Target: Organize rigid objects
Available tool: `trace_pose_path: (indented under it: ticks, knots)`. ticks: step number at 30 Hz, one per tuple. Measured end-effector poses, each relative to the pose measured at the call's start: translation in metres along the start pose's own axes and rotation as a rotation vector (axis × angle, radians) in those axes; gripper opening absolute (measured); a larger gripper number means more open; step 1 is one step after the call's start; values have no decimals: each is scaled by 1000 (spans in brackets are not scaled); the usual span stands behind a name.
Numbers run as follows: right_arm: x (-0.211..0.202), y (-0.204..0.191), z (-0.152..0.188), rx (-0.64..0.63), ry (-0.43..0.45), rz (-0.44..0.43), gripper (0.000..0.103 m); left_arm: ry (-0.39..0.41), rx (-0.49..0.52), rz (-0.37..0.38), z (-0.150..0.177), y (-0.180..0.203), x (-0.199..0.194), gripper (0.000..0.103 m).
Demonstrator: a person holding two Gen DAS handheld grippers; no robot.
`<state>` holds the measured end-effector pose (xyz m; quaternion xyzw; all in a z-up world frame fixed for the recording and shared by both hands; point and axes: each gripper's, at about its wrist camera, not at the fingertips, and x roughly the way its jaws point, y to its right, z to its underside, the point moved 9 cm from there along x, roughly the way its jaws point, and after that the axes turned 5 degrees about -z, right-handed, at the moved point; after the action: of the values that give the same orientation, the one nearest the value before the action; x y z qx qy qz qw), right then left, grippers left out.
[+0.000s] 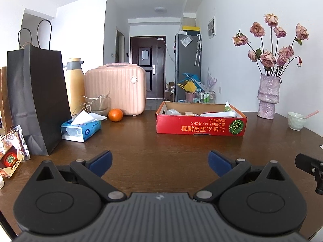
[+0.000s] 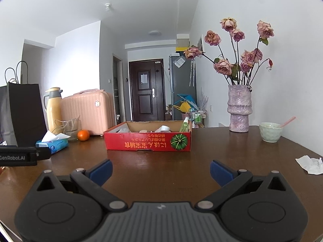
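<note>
A shallow red cardboard box point(image 1: 201, 125) point(image 2: 148, 142) stands on the brown wooden table point(image 1: 161, 147) point(image 2: 161, 161). Inside it lie a small green spray bottle point(image 1: 227, 106) point(image 2: 185, 125), white containers point(image 1: 174, 112) point(image 2: 164, 129) and other small items. My left gripper point(image 1: 160, 162) is open and empty, low over the table in front of the box. My right gripper point(image 2: 161, 171) is also open and empty, facing the same box. An orange point(image 1: 115, 114) point(image 2: 83, 135) sits left of the box.
On the left are a black paper bag point(image 1: 38, 100), a yellow thermos point(image 1: 74, 82), a pink case point(image 1: 119, 88), a glass jar point(image 1: 99, 103) and a tissue pack point(image 1: 81, 129). A vase of dried roses point(image 2: 239, 109), a green bowl point(image 2: 269, 134) and crumpled paper point(image 2: 310, 164) sit right.
</note>
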<state>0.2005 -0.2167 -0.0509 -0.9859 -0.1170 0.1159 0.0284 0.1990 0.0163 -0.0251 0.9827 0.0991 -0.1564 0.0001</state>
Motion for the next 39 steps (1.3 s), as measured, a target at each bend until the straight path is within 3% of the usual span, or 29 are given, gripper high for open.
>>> trace_pose_path:
  ticks: [39]
  knots:
    - [-9, -1, 1, 5, 16, -14, 103, 15, 10, 6, 4, 2, -12, 103]
